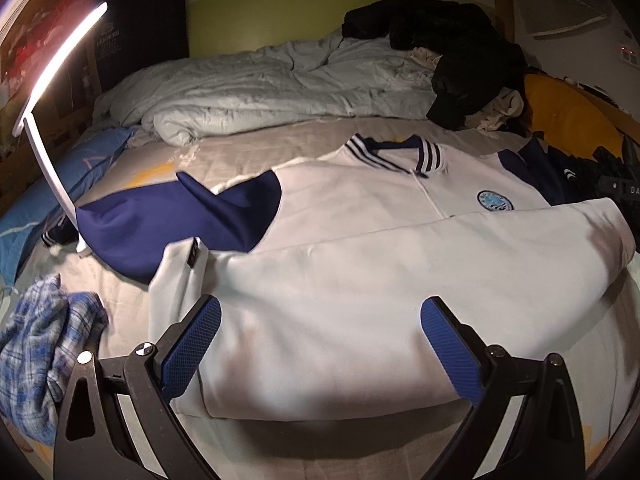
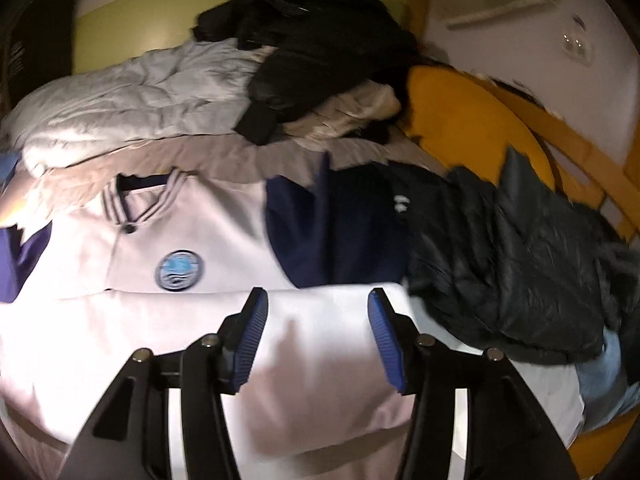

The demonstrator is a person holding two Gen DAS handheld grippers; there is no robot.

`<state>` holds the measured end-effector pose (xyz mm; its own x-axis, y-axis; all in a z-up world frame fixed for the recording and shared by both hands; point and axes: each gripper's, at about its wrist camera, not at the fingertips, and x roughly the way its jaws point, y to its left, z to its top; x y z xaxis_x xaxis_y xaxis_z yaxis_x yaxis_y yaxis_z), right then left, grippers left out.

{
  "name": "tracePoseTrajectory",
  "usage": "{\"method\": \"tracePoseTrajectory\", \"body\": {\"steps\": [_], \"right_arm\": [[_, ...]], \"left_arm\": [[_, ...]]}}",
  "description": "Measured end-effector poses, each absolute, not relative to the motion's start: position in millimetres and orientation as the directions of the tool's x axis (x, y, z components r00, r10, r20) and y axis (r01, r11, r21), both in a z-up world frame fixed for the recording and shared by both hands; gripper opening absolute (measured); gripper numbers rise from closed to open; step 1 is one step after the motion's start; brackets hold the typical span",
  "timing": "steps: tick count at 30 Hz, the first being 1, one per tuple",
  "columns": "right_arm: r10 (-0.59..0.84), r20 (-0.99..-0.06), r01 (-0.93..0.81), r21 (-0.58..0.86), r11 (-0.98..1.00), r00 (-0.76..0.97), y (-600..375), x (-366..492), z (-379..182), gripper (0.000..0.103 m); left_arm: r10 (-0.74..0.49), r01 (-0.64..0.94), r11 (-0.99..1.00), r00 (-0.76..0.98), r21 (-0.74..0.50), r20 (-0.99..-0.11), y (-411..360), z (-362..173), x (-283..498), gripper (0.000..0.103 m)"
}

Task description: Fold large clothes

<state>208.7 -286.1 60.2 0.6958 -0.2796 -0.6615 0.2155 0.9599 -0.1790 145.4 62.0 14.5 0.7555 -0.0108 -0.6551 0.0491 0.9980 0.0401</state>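
The jacket (image 1: pixel 360 240) lies face up across the middle of the bed (image 1: pixel 240 160), collar (image 1: pixel 396 150) toward the far side, which leaves its whole width within reach from the near edge. Its bottom half is already turned up over the chest, so a long, rounded fold runs just below the round badge (image 1: pixel 495 201); that reads as the first crosswise fold, made to shorten the body before the sleeves are dealt with. The navy sleeve (image 1: pixel 160 224) is still spread out to the side, apparently not yet folded in.

The left gripper (image 1: pixel 320 344) hovers over the near part of the folded panel with its jaws wide apart and nothing between them. The right gripper (image 2: pixel 318 336) sits above the panel's other end, jaws partly apart, empty; no cloth is pinched.

The jacket looks like thick, smooth fleece knit, white in the body, navy at the shoulders, with ribbed striped trim; it holds a soft, puffy fold rather than a crease. Nearby lie a rumpled pale duvet (image 1: pixel 260 92), a black coat (image 1: pixel 440 40), a quilted dark jacket (image 2: pixel 520 280) and a plaid cloth (image 1: pixel 44 340).
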Motion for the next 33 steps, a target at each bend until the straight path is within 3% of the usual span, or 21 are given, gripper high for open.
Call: {"method": "tracePoseTrajectory", "body": {"steps": [3, 7, 11, 15, 19, 26, 29, 33], "right_arm": [[-0.237, -0.668, 0.163, -0.173, 0.971, 0.705, -271, 210, 62, 0.055], [-0.284, -0.667, 0.186, -0.216, 0.959, 0.689, -261, 218, 55, 0.055], [-0.24, -0.681, 0.12, -0.22, 0.968, 0.692, -243, 215, 58, 0.056], [-0.232, -0.624, 0.067, -0.276, 0.959, 0.746, -228, 202, 65, 0.074], [-0.19, -0.66, 0.059, -0.216, 0.975, 0.727, -242, 204, 53, 0.076], [-0.159, -0.651, 0.02, -0.216, 0.976, 0.743, -255, 195, 47, 0.103], [-0.133, -0.624, -0.011, -0.221, 0.975, 0.77, -256, 186, 50, 0.103], [-0.049, -0.694, -0.03, -0.101, 0.994, 0.718, -274, 182, 44, 0.103]], "left_arm": [[-0.016, 0.058, 0.998, 0.74, 0.04, -0.673, 60, 10, 146, 0.1], [-0.014, 0.079, 0.995, 0.747, 0.068, -0.665, 51, 11, 141, 0.1], [-0.031, 0.113, 0.99, 0.752, 0.082, -0.658, 40, 13, 136, 0.1], [-0.028, 0.116, 0.989, 0.748, 0.09, -0.663, 34, 13, 139, 0.1], [-0.028, 0.097, 0.993, 0.752, 0.069, -0.659, 37, 23, 141, 0.1], [-0.008, 0.056, 0.997, 0.76, 0.053, -0.649, 46, 46, 136, 0.103], [-0.02, 0.042, 0.999, 0.764, 0.018, -0.645, 54, 51, 133, 0.103], [0.007, 0.01, 1.0, 0.768, 0.022, -0.64, 64, 44, 136, 0.103]]}}
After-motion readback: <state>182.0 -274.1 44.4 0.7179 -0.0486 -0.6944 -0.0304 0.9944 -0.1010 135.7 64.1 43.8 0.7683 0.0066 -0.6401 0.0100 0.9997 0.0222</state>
